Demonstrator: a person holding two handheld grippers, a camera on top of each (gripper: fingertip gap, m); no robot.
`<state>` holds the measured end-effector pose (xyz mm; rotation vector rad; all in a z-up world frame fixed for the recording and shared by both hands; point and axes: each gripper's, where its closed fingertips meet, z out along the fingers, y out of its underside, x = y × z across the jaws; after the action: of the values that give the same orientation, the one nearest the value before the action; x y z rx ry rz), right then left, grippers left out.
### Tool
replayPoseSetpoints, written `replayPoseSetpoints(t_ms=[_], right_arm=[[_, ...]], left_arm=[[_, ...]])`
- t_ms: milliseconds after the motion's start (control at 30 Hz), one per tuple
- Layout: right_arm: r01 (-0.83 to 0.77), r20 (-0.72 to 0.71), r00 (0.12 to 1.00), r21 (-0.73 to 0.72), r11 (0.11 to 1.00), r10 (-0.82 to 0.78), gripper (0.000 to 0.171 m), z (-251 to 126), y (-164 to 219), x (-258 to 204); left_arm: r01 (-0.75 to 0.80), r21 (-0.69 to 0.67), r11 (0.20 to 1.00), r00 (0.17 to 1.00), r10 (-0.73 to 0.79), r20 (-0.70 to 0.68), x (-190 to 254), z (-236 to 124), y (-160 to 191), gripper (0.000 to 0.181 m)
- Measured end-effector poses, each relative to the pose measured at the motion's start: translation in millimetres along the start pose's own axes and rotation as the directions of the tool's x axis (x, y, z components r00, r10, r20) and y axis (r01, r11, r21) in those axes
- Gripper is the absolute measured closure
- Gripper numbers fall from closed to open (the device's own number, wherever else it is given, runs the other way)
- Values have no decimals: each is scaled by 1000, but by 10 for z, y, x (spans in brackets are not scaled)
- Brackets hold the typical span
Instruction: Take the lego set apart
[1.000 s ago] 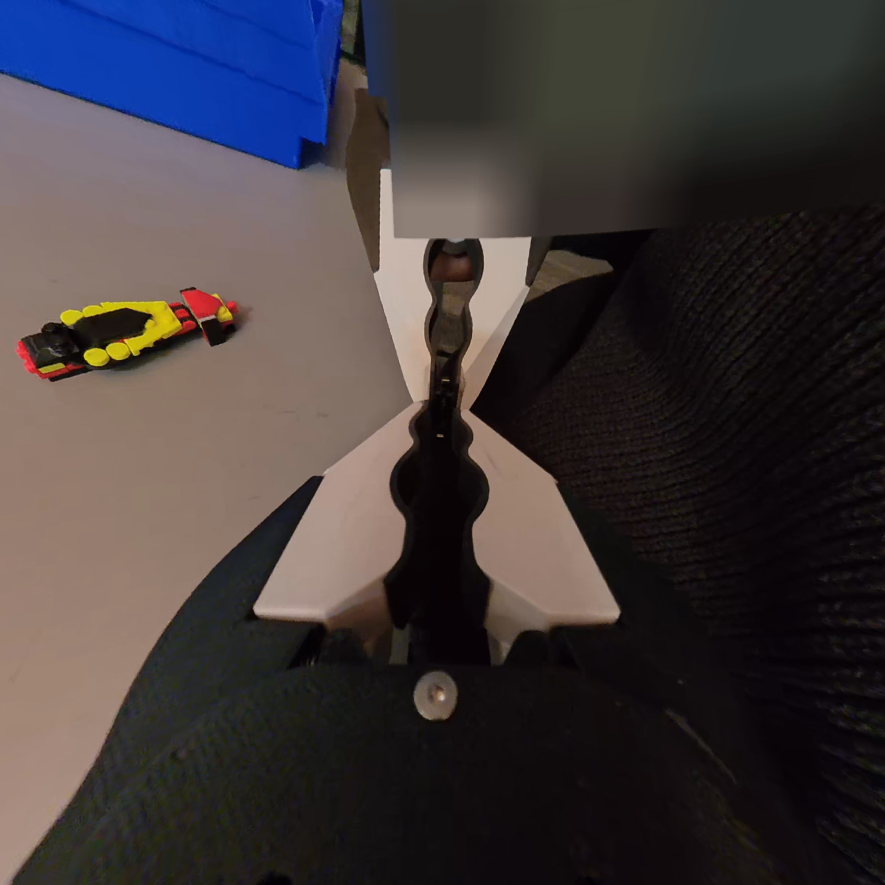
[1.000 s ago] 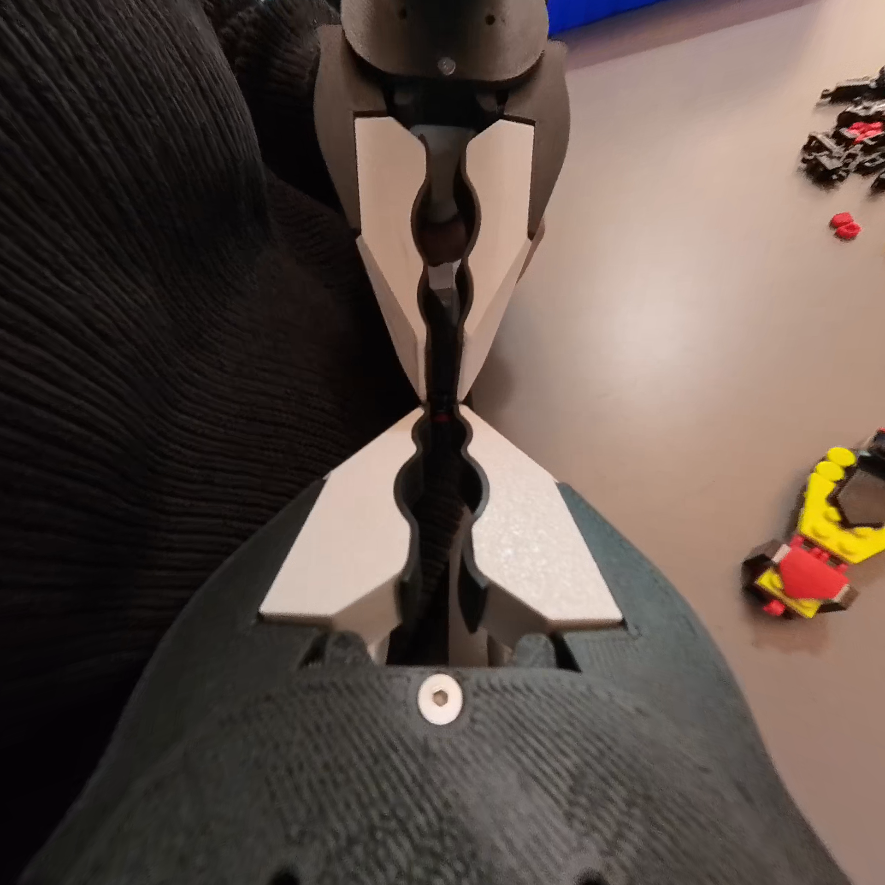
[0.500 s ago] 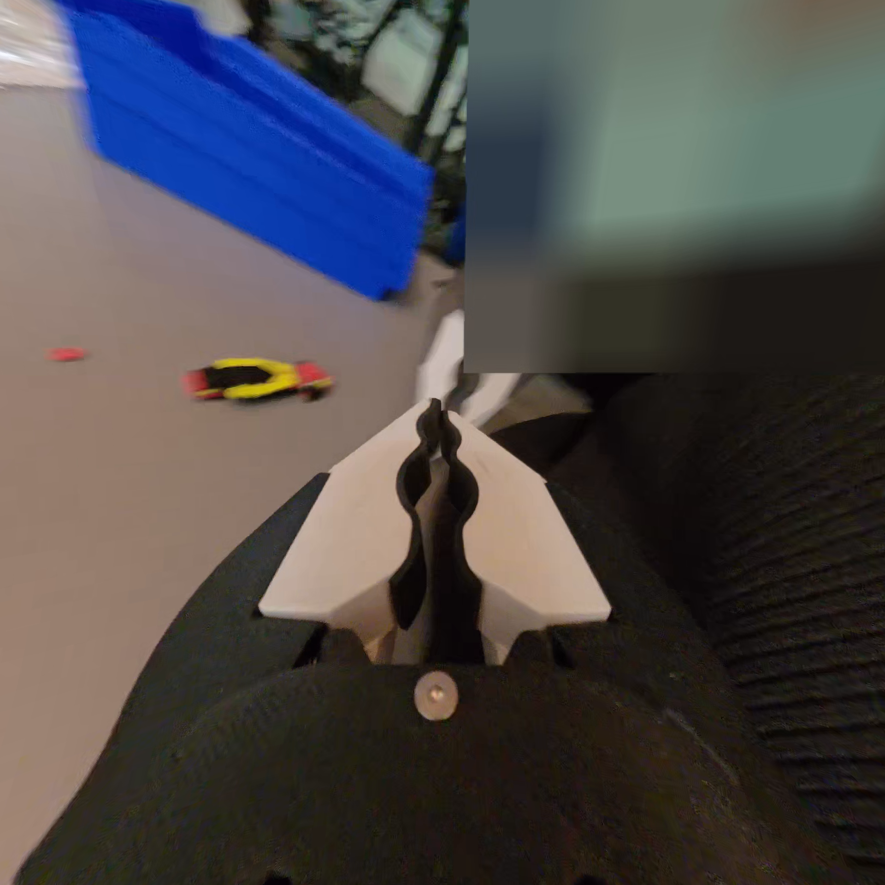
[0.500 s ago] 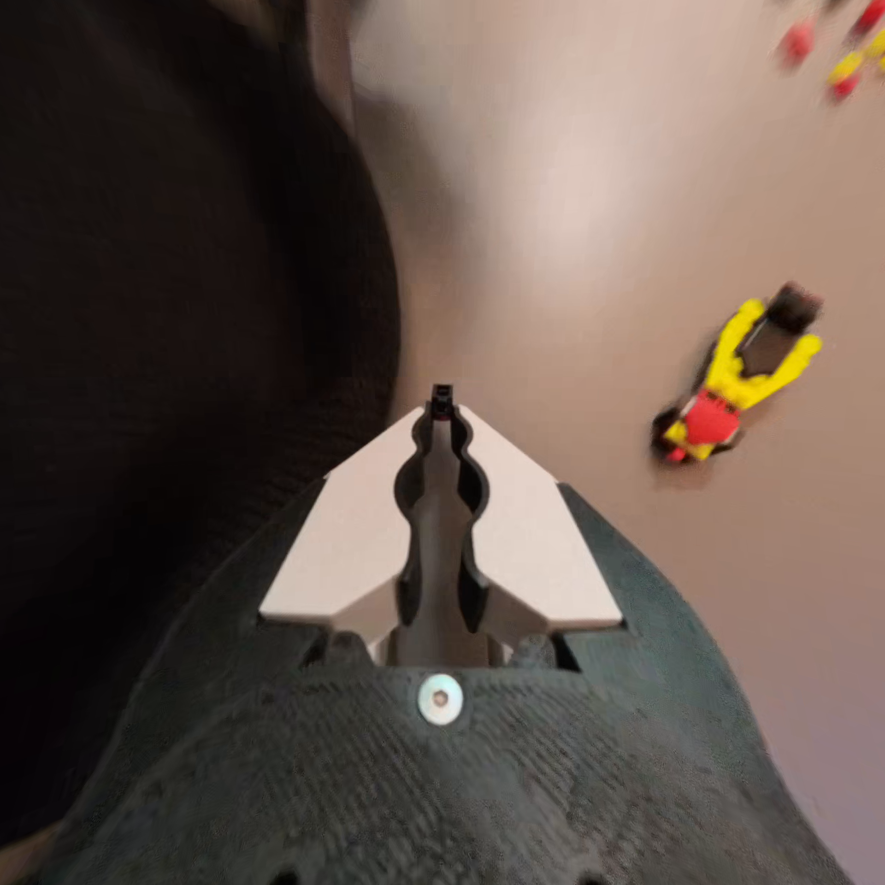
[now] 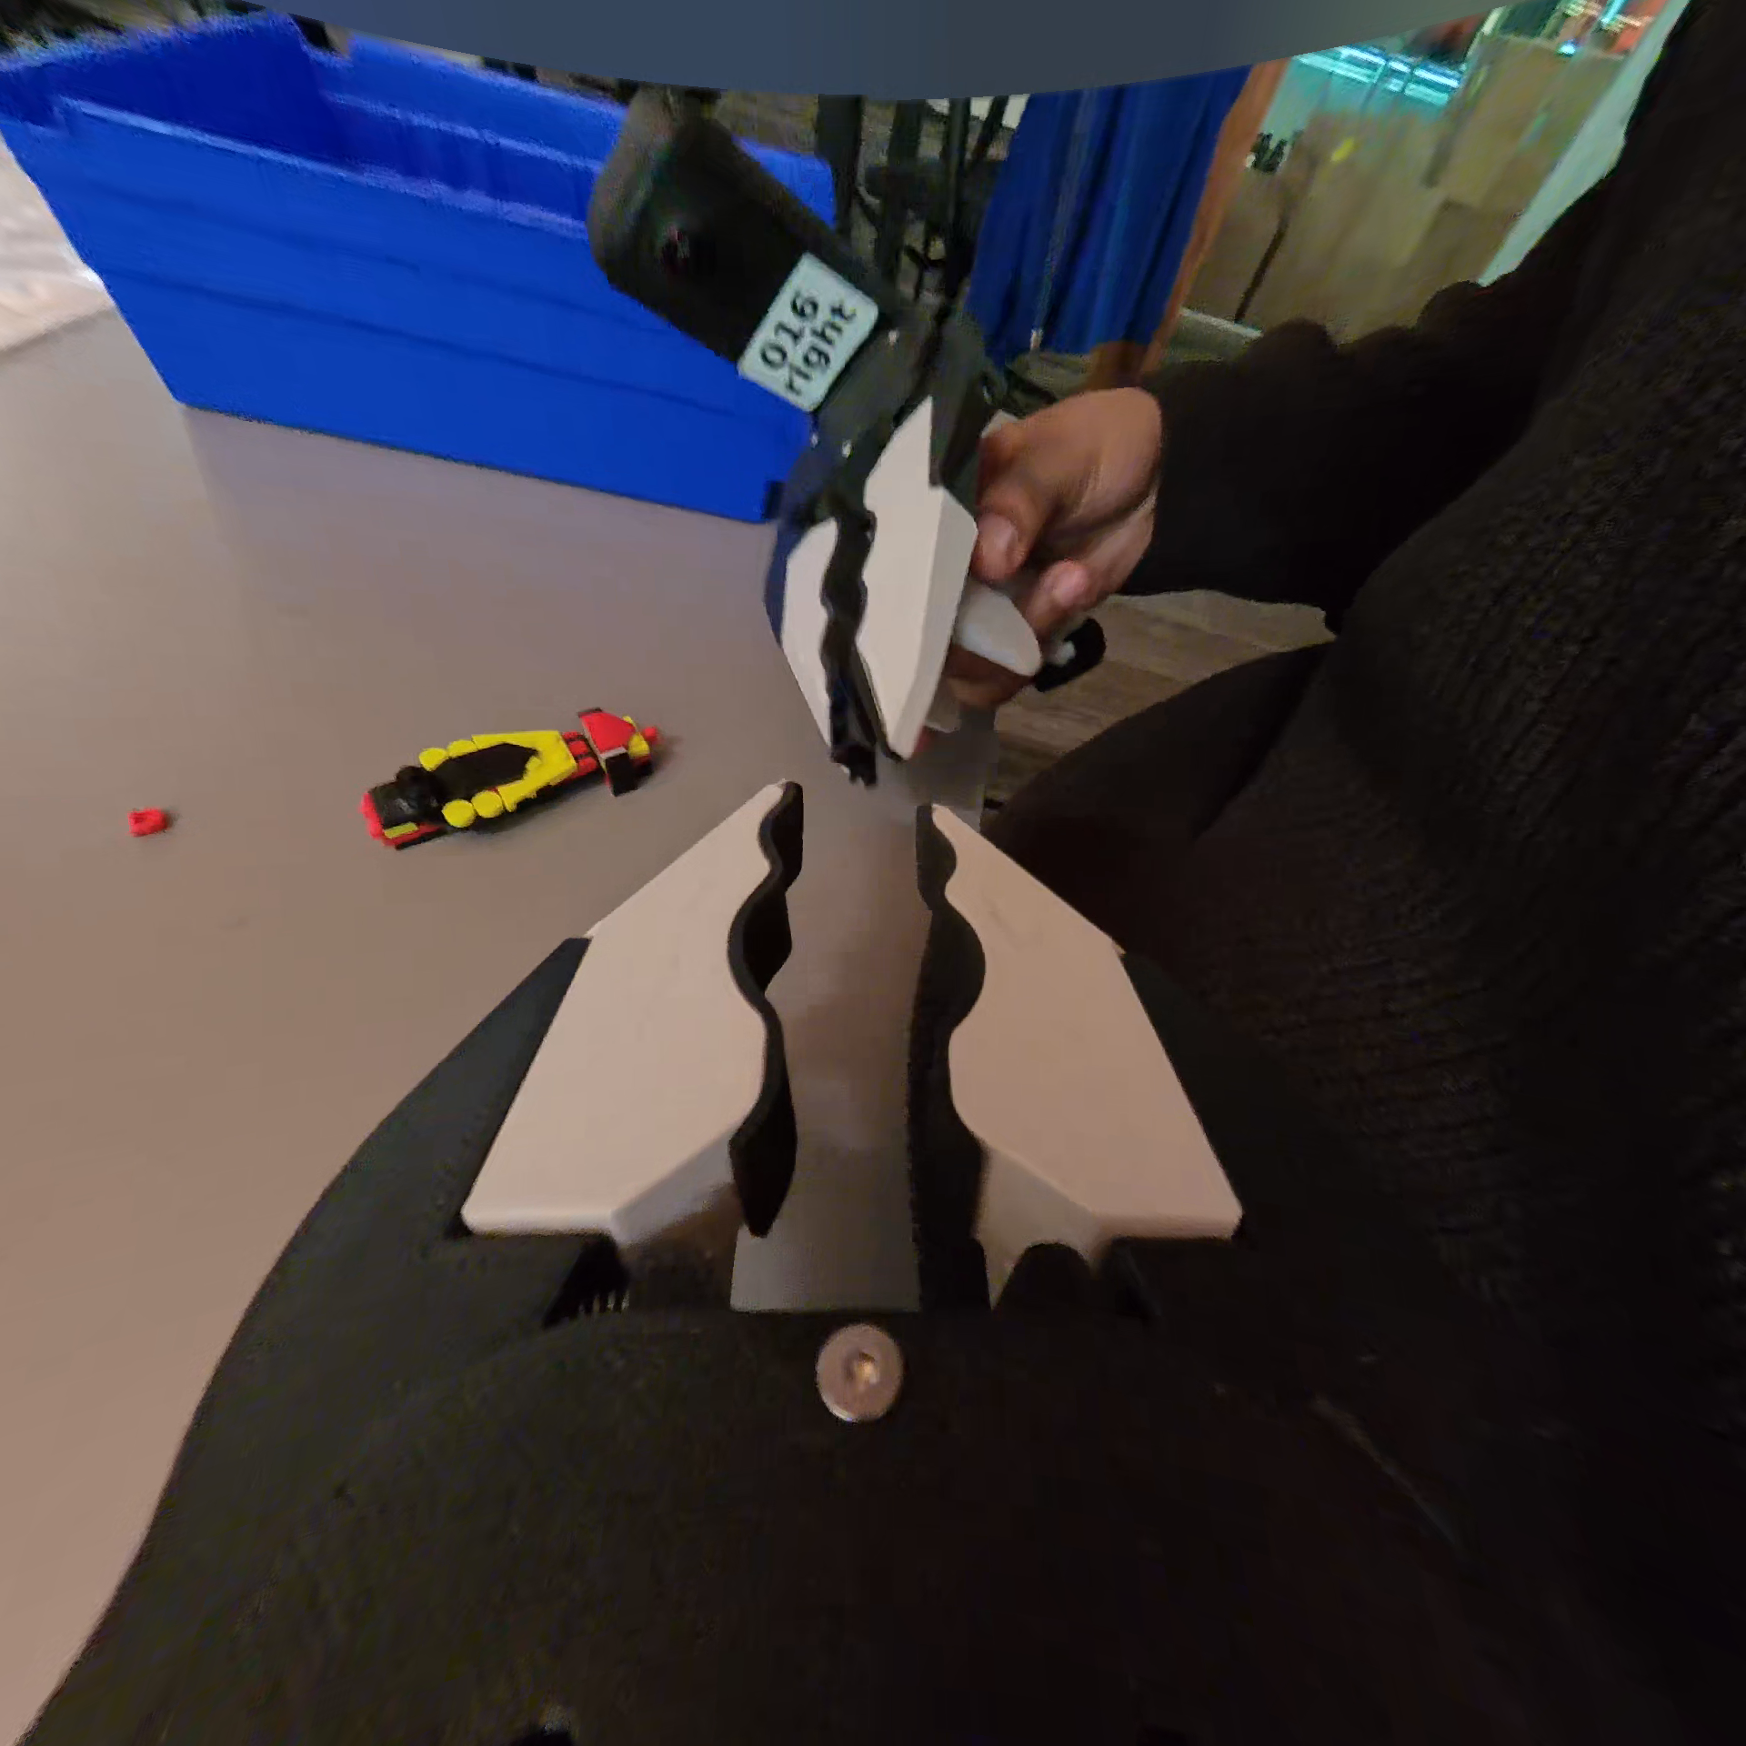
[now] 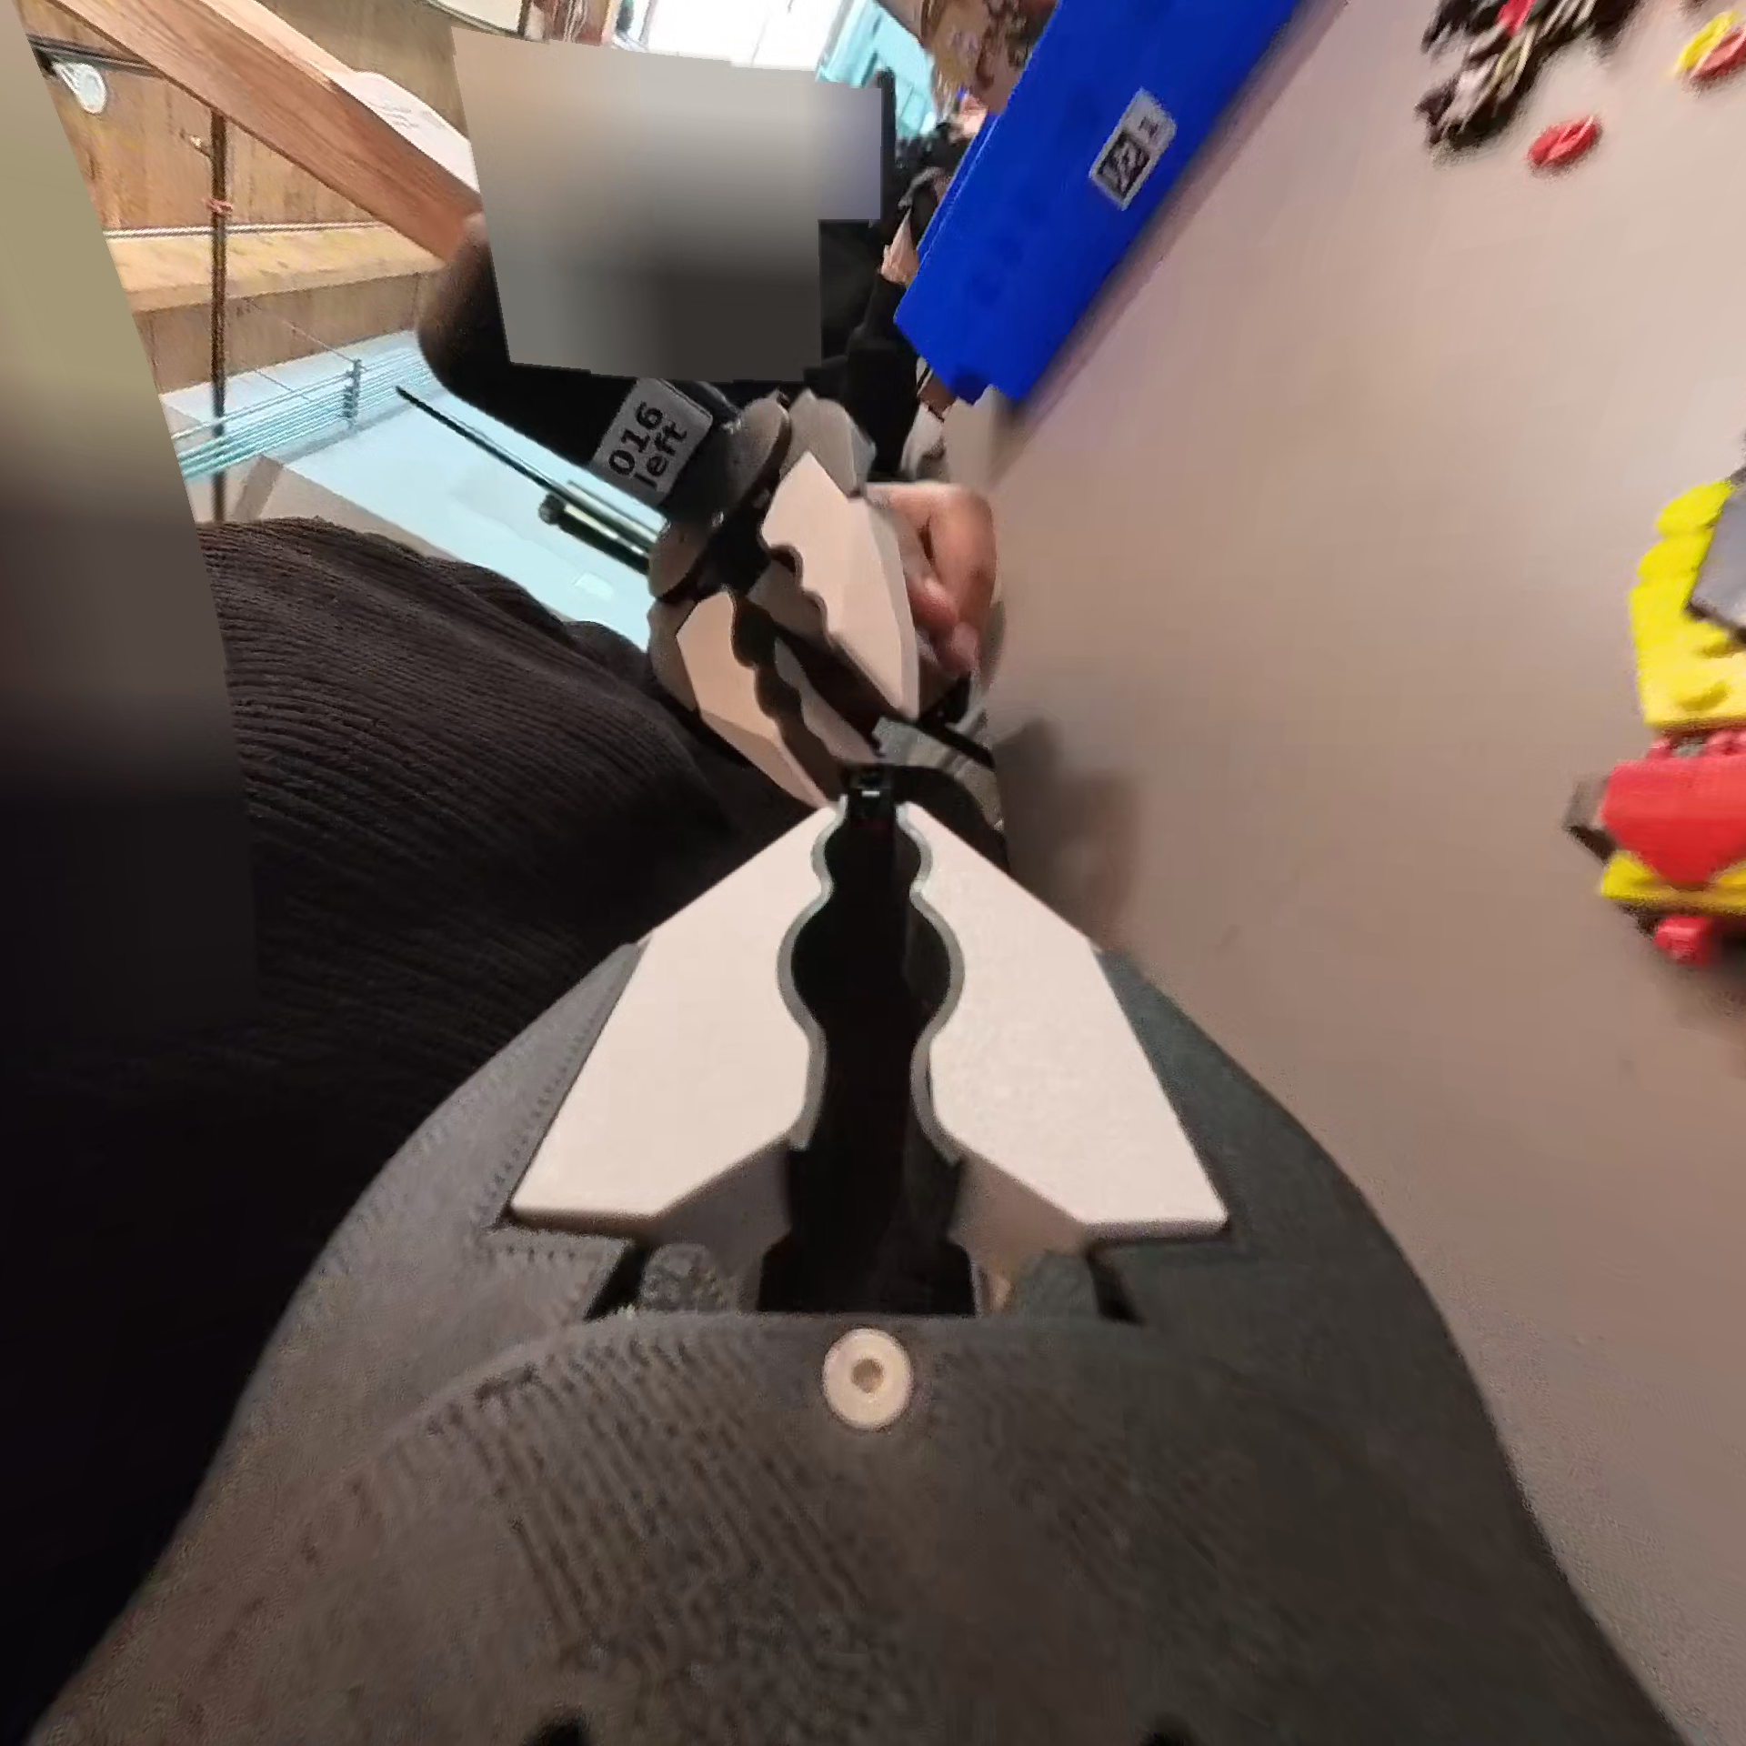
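**Small dark piece pinched in the right gripper, lego model on the worktop**

In the left wrist view, at far left a tiny red piece (image 5: 146,821) lies alone on the grey worktop (image 5: 283,586). To its right sits the lego model (image 5: 510,789) — a long yellow, red and black build lying flat, well apart from both grippers. Behind it stands a blue bin (image 5: 397,274) along the far side of the worktop. At centre the left gripper (image 5: 858,817) has its jaws apart, with bare worktop showing between them and nothing held. Just beyond its tips hangs the right gripper (image 5: 862,767), pointing down, its jaws together on a small dark piece (image 5: 858,763) that pokes out at the tips. A hand (image 5: 1063,529) grips that tool from the right, and a black knitted sleeve (image 5: 1464,661) fills the right side.

In the right wrist view, the black sleeve lies at left. At centre the right gripper (image 6: 871,811) is clamped on the small dark piece (image 6: 869,803), which shows a touch of red; the left gripper (image 6: 864,746) is just beyond, its tips spread. Farther right is the blue bin (image 6: 1058,189), and at the right edge the lego model (image 6: 1691,756), blurred — with loose black and red pieces (image 6: 1512,85) at top right.
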<state>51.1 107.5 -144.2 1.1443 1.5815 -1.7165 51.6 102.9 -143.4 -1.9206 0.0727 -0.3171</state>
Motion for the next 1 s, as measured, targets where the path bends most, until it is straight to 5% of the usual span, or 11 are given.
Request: replayPoseSetpoints(t_ms=[200,533,1000], right_arm=[[-180,145,974,47,983,171,165,76,-32,-109],[-219,171,963,49,975,208,165,126,-18,-137],[-78,14,997,-1,997,78,165,157,62,-22]], left_arm=[[-79,3,997,996,78,39,-5,0,-7,161],[-116,49,992,993,114,30,49,-37,-80,175],[-118,-27,993,991,120,58,-35,-26,30,179]])
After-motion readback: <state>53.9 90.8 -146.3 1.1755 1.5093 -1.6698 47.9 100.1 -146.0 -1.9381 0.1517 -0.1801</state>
